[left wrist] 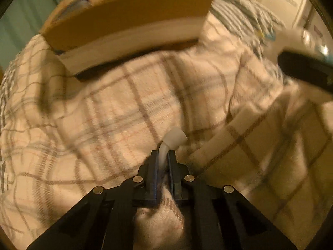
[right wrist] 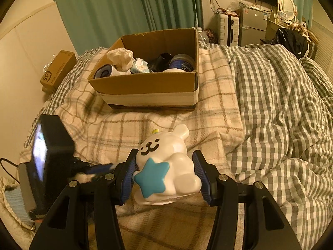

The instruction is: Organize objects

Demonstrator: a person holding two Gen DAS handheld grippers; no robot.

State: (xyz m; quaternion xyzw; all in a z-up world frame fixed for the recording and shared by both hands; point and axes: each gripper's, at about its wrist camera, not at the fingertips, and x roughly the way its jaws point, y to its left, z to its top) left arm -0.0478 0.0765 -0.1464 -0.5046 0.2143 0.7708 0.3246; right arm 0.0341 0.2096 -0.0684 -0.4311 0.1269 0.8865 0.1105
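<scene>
Right gripper point(right wrist: 165, 174) clamps the white rabbit figurine with blue star point(right wrist: 166, 166), bound for the brown cardboard box point(right wrist: 145, 87) at twelve o'clock; left gripper point(left wrist: 162, 156) pinches a small white plastic piece point(left wrist: 173, 138).

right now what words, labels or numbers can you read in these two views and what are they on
"SP": printed in dark letters on the end of the small brown cardboard box beside the bed, against the wall.
Smaller print next to it on that box: too small to read.
Label on the blue-and-white round tub in the large open cardboard box: blurred, unreadable.
Stickers on the grey fridge: too small.
Left wrist view: no text visible.
</scene>
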